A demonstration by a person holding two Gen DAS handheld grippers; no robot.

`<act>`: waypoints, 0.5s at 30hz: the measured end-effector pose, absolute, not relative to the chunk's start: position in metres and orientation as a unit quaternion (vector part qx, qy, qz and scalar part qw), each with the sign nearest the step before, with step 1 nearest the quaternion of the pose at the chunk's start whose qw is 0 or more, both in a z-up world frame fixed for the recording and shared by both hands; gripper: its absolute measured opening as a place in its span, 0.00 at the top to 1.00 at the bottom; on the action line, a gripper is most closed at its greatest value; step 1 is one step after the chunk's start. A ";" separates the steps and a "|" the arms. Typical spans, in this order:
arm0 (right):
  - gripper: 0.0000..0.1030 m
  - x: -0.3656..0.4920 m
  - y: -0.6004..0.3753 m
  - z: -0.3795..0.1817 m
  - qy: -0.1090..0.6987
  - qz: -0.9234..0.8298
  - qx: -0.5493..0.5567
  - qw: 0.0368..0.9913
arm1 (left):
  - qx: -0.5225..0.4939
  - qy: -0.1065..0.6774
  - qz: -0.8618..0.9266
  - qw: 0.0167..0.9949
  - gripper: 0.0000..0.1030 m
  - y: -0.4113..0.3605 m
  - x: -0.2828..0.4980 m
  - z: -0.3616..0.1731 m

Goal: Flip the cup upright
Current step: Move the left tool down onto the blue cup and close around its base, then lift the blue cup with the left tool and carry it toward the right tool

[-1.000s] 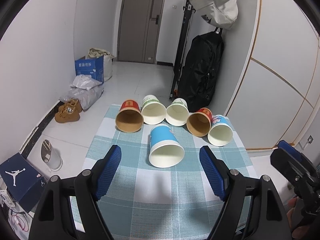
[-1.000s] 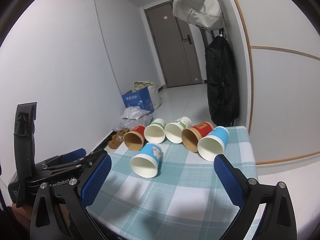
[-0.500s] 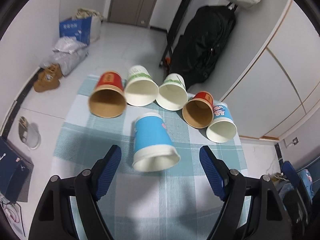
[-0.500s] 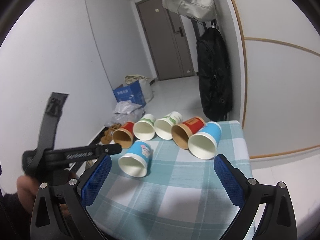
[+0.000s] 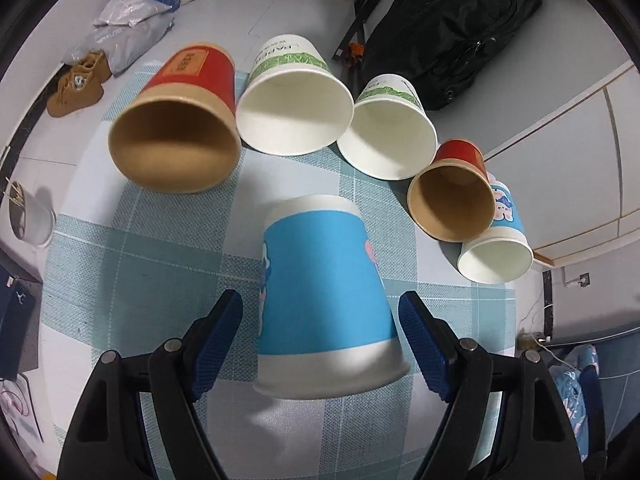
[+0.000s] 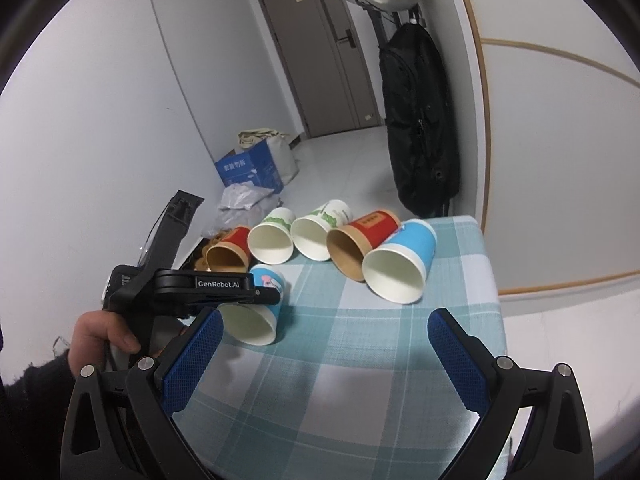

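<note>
A blue paper cup lies on its side on the checked tablecloth, its mouth toward me. My left gripper is open, its blue pads straddling the cup's wide end without touching it. In the right wrist view the same cup lies under the left gripper's black body. My right gripper is open and empty, held back over the near part of the table.
Several more cups lie on their sides in a row behind: red, two white-green, a small red and a blue one. A black backpack hangs beyond. The table edge is at right.
My left gripper has moved forward and tilted down over the blue cup, so the cup now sits between its open fingers. The right gripper has barely moved.
</note>
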State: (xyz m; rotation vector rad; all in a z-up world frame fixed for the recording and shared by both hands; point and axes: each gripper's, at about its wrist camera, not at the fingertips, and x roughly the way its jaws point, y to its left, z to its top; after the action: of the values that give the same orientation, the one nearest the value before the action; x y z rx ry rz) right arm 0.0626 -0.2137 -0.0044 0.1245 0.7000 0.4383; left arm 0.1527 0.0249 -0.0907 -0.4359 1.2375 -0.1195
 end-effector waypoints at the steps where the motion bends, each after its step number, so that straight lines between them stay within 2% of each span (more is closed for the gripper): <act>1: 0.00 0.064 -0.214 -0.006 0.344 0.213 0.064 0.912 | -0.200 0.578 -0.055 0.790 0.26 0.025 0.153 -0.090; 4: 0.00 0.067 -0.214 -0.009 0.354 0.214 0.072 0.908 | -0.200 0.587 -0.062 0.782 0.40 0.023 0.153 -0.092; 9: 0.00 0.066 -0.214 -0.008 0.354 0.213 0.071 0.908 | -0.199 0.576 -0.059 0.790 0.44 0.029 0.158 -0.091; 15: 0.00 0.065 -0.215 -0.008 0.352 0.211 0.070 0.909 | -0.188 0.559 -0.039 0.807 0.45 0.030 0.156 -0.085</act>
State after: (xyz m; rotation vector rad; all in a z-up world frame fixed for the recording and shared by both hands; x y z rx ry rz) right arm 0.0647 -0.2146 -0.0081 0.1443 0.7256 0.4355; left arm 0.1558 0.0299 -0.0849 -0.4020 1.1966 -0.0829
